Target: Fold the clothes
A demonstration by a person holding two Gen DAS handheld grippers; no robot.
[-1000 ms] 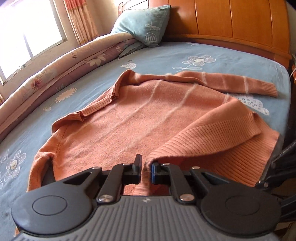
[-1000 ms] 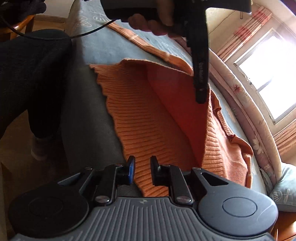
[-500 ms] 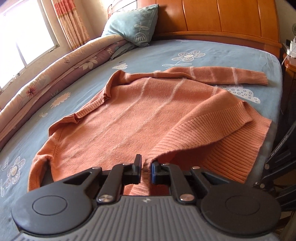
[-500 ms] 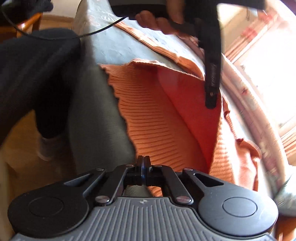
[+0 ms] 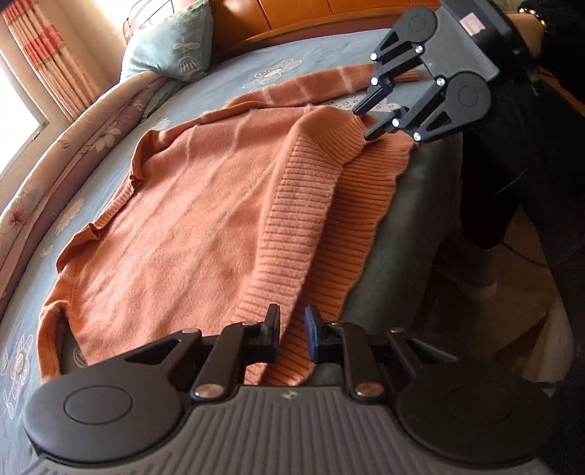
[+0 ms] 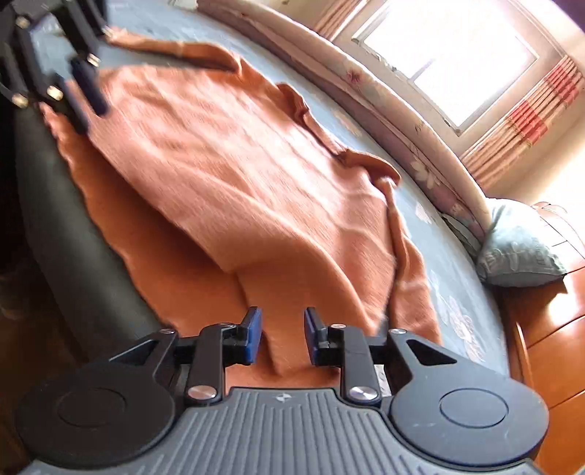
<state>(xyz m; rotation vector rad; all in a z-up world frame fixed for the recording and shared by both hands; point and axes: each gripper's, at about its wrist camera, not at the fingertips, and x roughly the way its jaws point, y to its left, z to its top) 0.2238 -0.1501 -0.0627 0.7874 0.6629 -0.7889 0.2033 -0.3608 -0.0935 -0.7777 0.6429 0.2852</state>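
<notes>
Left gripper (image 5: 292, 338) at bottom centre, jaws just opening, apart over the sweater (image 5: 204, 204) hem. Right gripper (image 6: 280, 336), jaws also just opening, apart above sweater.

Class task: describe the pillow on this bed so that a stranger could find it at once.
Start at the wooden headboard behind the blue flowered bed. The pillow leans there in the corner near the striped curtain. It is pale blue-green, unlike the orange sweater.

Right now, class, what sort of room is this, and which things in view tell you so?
Most likely a home bedroom: a bed with a flowered sheet, a pillow against a wooden headboard, and a curtained window.
</notes>
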